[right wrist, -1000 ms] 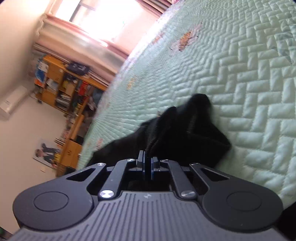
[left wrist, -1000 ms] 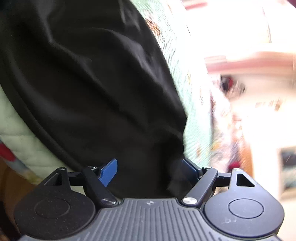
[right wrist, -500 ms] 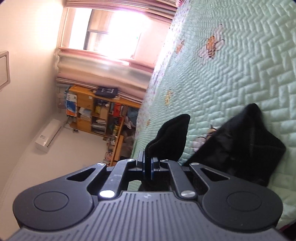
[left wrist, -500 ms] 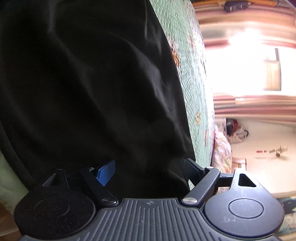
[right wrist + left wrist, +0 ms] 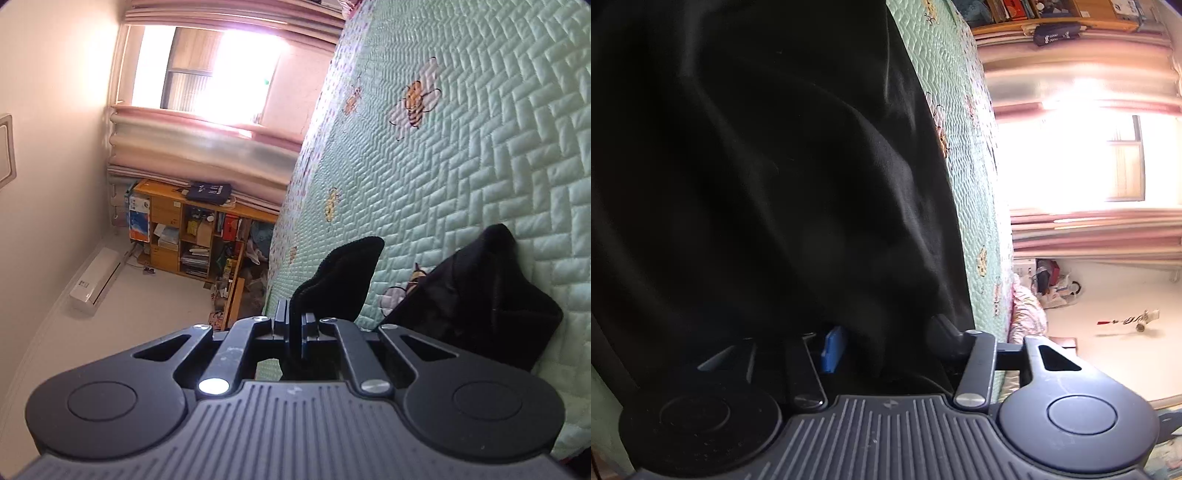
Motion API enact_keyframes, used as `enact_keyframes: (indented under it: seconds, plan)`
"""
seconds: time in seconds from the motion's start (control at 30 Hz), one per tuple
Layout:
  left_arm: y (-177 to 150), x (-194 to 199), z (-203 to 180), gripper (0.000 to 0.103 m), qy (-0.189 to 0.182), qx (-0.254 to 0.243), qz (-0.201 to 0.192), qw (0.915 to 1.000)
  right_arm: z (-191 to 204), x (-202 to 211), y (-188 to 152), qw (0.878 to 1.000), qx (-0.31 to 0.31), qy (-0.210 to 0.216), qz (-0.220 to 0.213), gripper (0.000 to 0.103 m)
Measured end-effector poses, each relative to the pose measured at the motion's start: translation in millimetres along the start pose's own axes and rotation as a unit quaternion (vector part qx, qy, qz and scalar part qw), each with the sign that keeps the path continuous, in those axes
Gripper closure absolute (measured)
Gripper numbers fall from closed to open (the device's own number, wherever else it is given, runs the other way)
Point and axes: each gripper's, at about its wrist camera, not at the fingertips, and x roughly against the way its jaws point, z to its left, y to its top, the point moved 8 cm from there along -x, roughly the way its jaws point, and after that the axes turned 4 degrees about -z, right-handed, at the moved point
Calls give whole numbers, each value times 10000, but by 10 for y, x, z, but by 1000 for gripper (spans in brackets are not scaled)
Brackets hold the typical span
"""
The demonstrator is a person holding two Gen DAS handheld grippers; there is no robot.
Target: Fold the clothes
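You are pinching a corner of the black garment (image 5: 332, 280) in your right gripper (image 5: 294, 325) above the bed (image 5: 480, 129), your left gripper (image 5: 886, 339) spreading wide around bunched cloth, so folding is looking unfinished.

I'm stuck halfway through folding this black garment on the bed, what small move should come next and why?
Probably close the left tool on the cloth: its fingers stand apart with the black garment draped between them, while the right tool already pinches a corner above the green quilt.
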Motion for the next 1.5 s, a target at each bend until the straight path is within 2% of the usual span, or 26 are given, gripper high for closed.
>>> enact_keyframes:
  seconds: [0.03, 0.13, 0.2, 0.23, 0.33, 0.43, 0.5, 0.57, 0.63, 0.77, 0.83, 0.9, 1.0, 1.13, 1.17, 1.3, 1.37, 1.43, 1.5]
  plan:
    - [-9, -10, -17, 55, 36, -75, -9, 10000, -19, -4, -20, 10000, 8, -26, 15, 96]
    - [-10, -36, -46, 72, 178, -331, -28, 9993, -83, -9, -81, 9999, 46, -115, 50, 96]
    - [-26, -80, -25, 99, 307, -461, 27, 9985, -123, 7, -100, 9998, 100, -196, 32, 96]
    - [-28, -107, -23, 100, 322, -504, 70, 9982, -139, 16, -102, 9996, 155, -238, 18, 96]
    - [-67, -143, -98, 102, 242, -714, 188, 9970, -184, 40, -94, 9987, 338, -379, -24, 96]
    - [86, -34, -283, 102, 82, -994, 204, 9948, -204, 47, -33, 9982, 419, -425, -64, 96]
    - [157, 168, -497, 102, -321, -1008, 218, 9942, -155, 62, 43, 9980, 505, -361, -79, 96]
    - [182, 418, -779, 102, -766, -1276, 249, 9886, -106, 76, 118, 9978, 591, -298, -94, 96]
    - [159, 623, -941, 102, -863, -1697, 299, 9813, -141, 103, 169, 9966, 714, -395, -75, 96]
    - [-100, 626, -681, 101, -373, -2024, 952, 9739, -435, 200, 208, 9892, 1055, -1014, 54, 96]
    - [-265, 491, -434, 101, 121, -2184, 1211, 9682, -581, 253, 230, 9836, 1223, -1322, 118, 96]
    - [-343, 378, -261, 101, 364, -2076, 1303, 9688, -841, 277, 201, 9820, 1081, -1538, 163, 96]
    - [-394, 336, -255, 100, 388, -1965, 1278, 9714, -921, 324, 172, 9846, 956, -1461, 73, 96]
    - [-314, 245, -208, 100, 391, -2167, 1256, 9673, -894, 339, 149, 9834, 1085, -1454, 48, 96]
    - [-274, 322, -140, 100, 361, -2150, 1257, 9678, -881, 340, 142, 9843, 1045, -1420, 50, 96]
    - [-209, 560, -14, 100, 141, -1981, 1138, 9734, -672, 398, 138, 9940, 643, -884, -71, 96]
    - [-163, 586, -22, 100, 162, -2012, 1016, 9741, -570, 391, 112, 9954, 613, -729, -8, 96]
    - [-128, 594, -20, 100, 269, -2078, 939, 9733, -581, 372, 99, 9928, 780, -912, 62, 96]
    - [-140, 586, 21, 100, 383, -2074, 969, 9727, -717, 337, 95, 9855, 1040, -1335, 120, 93]
